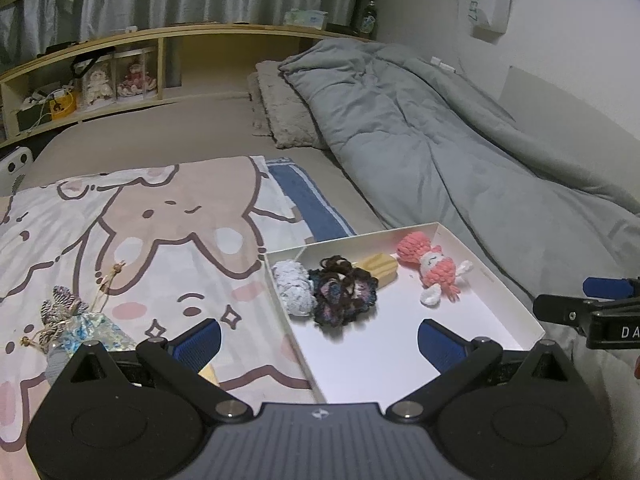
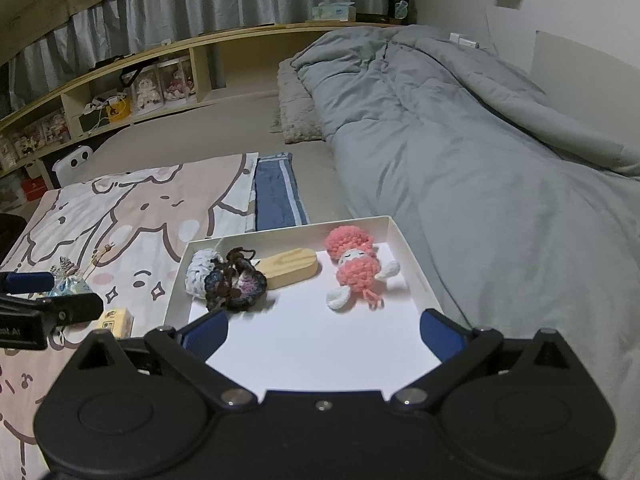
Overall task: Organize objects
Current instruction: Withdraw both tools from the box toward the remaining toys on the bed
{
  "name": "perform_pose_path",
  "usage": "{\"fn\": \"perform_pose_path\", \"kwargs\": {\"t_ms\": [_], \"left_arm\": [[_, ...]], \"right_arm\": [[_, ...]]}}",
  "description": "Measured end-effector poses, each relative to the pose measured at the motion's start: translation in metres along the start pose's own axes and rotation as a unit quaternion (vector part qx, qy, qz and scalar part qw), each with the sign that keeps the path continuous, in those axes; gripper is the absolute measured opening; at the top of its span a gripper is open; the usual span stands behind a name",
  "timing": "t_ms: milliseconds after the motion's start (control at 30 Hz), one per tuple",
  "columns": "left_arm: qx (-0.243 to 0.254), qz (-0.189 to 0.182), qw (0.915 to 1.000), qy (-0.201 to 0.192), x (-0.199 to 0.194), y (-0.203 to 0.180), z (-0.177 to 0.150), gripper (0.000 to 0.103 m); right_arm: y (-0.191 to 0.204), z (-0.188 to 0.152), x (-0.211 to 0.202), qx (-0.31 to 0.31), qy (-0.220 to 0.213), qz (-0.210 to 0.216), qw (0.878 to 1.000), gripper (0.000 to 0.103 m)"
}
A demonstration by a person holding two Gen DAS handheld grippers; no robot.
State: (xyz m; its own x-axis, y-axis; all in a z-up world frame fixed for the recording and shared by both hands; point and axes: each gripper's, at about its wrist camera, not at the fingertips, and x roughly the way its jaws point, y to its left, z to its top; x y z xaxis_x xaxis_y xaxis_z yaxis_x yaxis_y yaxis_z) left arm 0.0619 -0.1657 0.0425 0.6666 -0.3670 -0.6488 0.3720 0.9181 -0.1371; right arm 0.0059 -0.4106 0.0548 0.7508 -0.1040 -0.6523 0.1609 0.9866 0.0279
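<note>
A white box [image 1: 516, 308] [image 2: 416, 268] lies on the bed. It holds a pink crochet doll [image 1: 434, 268] [image 2: 356, 270], a dark crochet flower [image 1: 346, 292] [image 2: 234, 282], a pale blue crochet piece [image 1: 294, 292] [image 2: 198, 274] and a wooden block [image 1: 380, 270] [image 2: 290, 268]. A drawstring pouch [image 1: 76, 328] [image 2: 70, 284] and a small yellow box [image 2: 116, 322] lie on the cartoon blanket [image 1: 160, 216] [image 2: 132, 216], left of the box. My left gripper [image 1: 320, 342] is open and empty over the box's near left edge. My right gripper [image 2: 324, 334] is open and empty above the box's near half.
A rumpled grey duvet [image 1: 460, 152] [image 2: 480, 140] lies along the right side. A folded blue towel [image 1: 316, 204] [image 2: 278, 196] lies beyond the box. A wooden shelf [image 1: 120, 68] [image 2: 132, 80] with dolls runs along the back. A fuzzy pillow [image 1: 284, 116] lies at the head.
</note>
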Motion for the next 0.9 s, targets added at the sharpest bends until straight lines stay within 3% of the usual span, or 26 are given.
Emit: {"fn": "perform_pose_path", "kwargs": {"t_ms": [900], "left_arm": [[-0.040,0.097,0.9940,-0.031,-0.053,0.122,-0.014,0.103]], "right_arm": [[0.111,0.005,0.040,-0.025,0.001,0.081,0.996,0.103]]}}
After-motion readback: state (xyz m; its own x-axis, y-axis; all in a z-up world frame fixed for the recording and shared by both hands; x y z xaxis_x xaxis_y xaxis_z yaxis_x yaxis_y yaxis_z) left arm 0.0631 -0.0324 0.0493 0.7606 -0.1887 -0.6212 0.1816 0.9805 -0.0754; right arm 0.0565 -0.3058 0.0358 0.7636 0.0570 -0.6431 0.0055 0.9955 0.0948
